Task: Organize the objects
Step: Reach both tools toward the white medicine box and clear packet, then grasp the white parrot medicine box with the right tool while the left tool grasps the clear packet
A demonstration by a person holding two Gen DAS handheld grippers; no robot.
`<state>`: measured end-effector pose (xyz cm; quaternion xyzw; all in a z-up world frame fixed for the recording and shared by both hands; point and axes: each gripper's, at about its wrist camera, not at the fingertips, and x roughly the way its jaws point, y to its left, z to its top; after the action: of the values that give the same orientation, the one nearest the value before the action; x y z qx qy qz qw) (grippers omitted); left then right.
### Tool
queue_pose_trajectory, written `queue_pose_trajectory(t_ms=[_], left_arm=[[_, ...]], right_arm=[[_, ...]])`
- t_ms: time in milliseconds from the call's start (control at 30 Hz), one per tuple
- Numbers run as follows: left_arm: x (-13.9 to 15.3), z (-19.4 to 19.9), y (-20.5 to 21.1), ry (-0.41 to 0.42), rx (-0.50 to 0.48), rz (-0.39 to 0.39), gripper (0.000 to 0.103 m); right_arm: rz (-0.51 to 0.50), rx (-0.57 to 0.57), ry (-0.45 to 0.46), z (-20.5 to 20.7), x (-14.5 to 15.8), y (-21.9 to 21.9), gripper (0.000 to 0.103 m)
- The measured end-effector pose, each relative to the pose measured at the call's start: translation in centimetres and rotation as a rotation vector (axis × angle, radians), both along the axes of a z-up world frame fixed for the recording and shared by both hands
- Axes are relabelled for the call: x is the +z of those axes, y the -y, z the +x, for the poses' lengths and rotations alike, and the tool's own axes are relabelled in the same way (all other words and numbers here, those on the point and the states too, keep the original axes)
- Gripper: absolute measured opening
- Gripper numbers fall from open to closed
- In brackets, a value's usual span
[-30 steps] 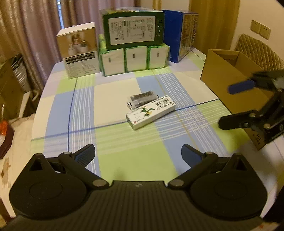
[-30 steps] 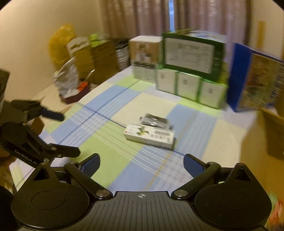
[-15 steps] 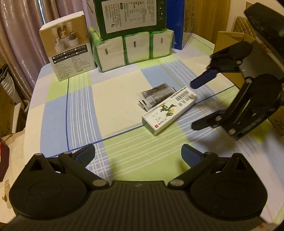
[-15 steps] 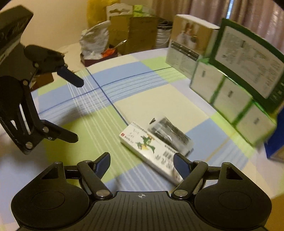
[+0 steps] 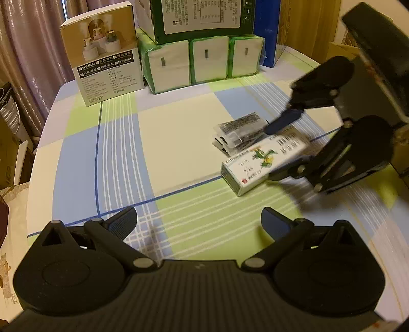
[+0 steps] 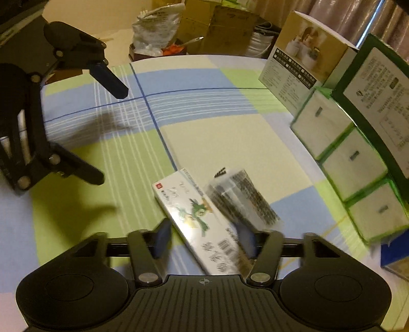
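Observation:
A long white box (image 5: 263, 163) printed with a green bird lies flat on the checked tablecloth (image 5: 179, 143). A dark foil packet (image 5: 240, 132) lies against its far side. My right gripper (image 6: 204, 240) is open and straddles one end of the white box (image 6: 196, 212). There is a gap at its left finger, and the blur hides whether its right finger touches the box or the packet (image 6: 245, 201). In the left wrist view the right gripper (image 5: 282, 148) reaches in from the right. My left gripper (image 5: 199, 221) hangs open and empty above the cloth, short of the box.
Along the table's back edge stand a beige carton (image 5: 104, 58), green tissue packs (image 5: 204, 61) under a dark green box (image 5: 199, 15), and a blue box (image 5: 268, 30). A brown cardboard box (image 5: 342, 48) shows behind the right gripper. Bags and cartons (image 6: 158, 28) sit beyond the table.
My right gripper has dropped in over the white box, and its fingers have drawn closer together. My left gripper has moved forward and lower over the table.

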<state>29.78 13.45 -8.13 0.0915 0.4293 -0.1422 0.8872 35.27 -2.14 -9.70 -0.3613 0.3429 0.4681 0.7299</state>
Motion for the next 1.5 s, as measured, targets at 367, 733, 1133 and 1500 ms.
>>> queue_pose_trajectory(t_ms=[367, 733, 1133, 1500], left_arm=[[0.0, -0.4, 1.5, 0.006, -0.016, -0.03, 0.102], [0.0, -0.1, 1.4, 0.004, -0.005, -0.039, 0.102], [-0.2, 0.6, 2.3, 0.026, -0.038, -0.039, 0.101], [-0.9, 5.1, 7.7, 0.11, -0.16, 0.103, 0.09]], right_arm=[[0.106, -0.261, -0.144, -1.4, 1.2, 2.8, 0.002], [0.087, -0.164, -0.058, -0.6, 0.4, 2.2, 0.055], [0.171, -0.369, -0.133, -1.8, 0.9, 4.5, 0.035], [0.348, -0.837, -0.095, -1.4, 0.0, 12.2, 0.035]])
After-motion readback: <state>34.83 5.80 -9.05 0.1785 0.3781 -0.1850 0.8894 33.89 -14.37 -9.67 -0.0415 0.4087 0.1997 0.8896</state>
